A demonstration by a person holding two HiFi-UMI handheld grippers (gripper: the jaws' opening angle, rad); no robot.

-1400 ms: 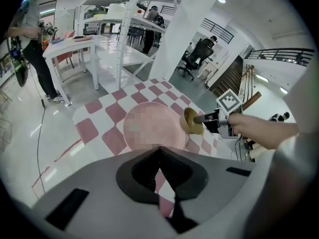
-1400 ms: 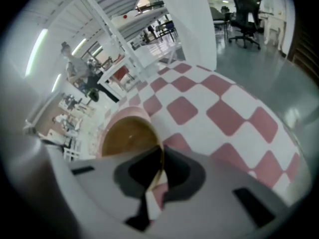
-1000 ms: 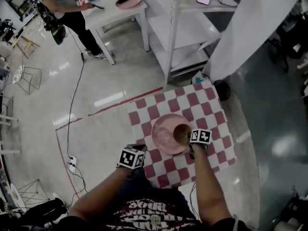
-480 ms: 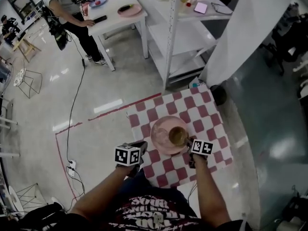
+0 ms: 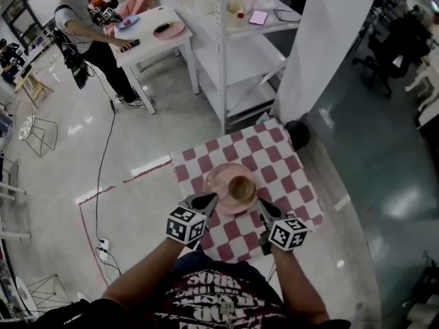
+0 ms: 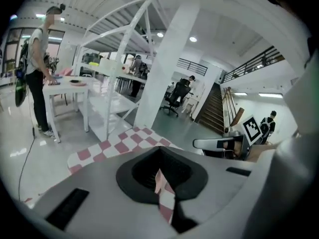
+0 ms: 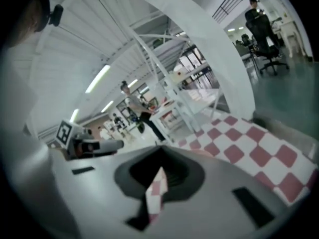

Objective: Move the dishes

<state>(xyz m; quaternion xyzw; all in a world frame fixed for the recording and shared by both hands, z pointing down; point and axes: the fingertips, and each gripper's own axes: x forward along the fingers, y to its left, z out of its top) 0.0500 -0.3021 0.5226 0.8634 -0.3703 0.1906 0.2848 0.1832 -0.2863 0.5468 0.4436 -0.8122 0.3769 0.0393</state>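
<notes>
A small checkered table (image 5: 278, 163) stands on the shop floor, and on it lies a pink plate (image 5: 215, 183) with a brownish bowl (image 5: 241, 188) sitting upright on its right half. Neither dish is being touched. The left gripper (image 5: 206, 200) is held in the air at the plate's near left edge, its jaws drawn together with only a thin slit between them and nothing caught there. The right gripper (image 5: 263, 208) is held at the plate's near right, a little apart from the bowl; its jaws have just closed and are clenched on nothing. Both point forward and somewhat downward over the table. Further back, white shelving (image 5: 236, 57) rises beside a white table (image 5: 147, 43) set with more dishes, where another person (image 5: 79, 26) stands working.
</notes>
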